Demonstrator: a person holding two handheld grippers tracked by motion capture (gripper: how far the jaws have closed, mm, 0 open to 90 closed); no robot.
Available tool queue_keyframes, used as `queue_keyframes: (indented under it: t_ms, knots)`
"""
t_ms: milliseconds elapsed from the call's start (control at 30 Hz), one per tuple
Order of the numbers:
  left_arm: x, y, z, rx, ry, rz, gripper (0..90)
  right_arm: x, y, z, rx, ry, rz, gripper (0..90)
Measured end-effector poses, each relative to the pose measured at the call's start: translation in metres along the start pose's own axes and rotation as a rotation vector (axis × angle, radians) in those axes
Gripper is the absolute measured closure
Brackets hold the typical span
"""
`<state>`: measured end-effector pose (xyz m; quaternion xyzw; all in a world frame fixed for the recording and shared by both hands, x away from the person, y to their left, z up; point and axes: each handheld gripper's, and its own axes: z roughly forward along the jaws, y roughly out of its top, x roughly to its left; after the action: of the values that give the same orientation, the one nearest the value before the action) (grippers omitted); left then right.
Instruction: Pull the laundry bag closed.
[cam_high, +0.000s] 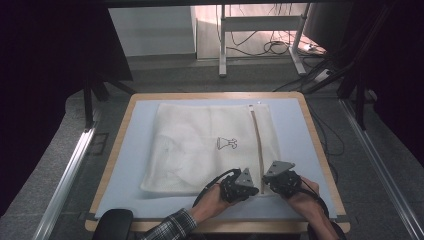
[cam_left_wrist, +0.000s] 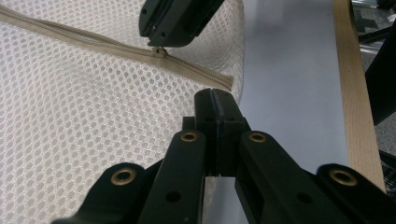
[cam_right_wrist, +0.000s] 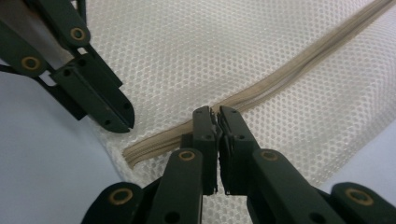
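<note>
1. White mesh laundry bag lies flat on the pale blue mat of my wooden-edged bench; a small black print marks its middle.
2. Beige zipper runs along the bag's right side, from the far edge to the near edge.
3. My left tool sits at the bag's near edge, just left of the zipper's near end. In the left gripper view its jaws are clenched together over the mesh; I cannot tell whether any fabric is caught between them.
4. My right tool sits just right of the zipper. In the right gripper view its jaws are pressed closed right at the zipper; the left gripper view shows its tip on the zipper slider.
5. Both tools are near each other, not touching.
</note>
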<state>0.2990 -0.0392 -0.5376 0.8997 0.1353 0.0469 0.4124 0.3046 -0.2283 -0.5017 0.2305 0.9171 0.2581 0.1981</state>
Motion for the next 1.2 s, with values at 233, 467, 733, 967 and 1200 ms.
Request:
queue_keyframes:
  t_ms: [233,467,733,967,1200]
  knots:
    - [0.001,0.000,0.000,0.002,0.000,0.006,89.9,-0.003,0.002,0.002,0.000,-0.009,-0.001,85.3]
    - [0.000,0.000,0.000,-0.001,0.001,0.004,89.9,-0.005,0.004,0.005,0.002,-0.017,0.003,85.5]
    - [0.000,0.000,0.000,-0.002,0.002,0.002,89.9,-0.010,0.008,0.010,0.009,-0.033,-0.007,85.3]
    - [0.000,0.000,0.000,-0.002,0.003,0.003,89.9,-0.014,0.010,0.013,0.013,-0.044,-0.007,85.3]
    - [0.000,0.000,0.000,-0.002,0.003,0.003,89.9,-0.018,0.013,0.016,0.013,-0.059,-0.010,85.5]
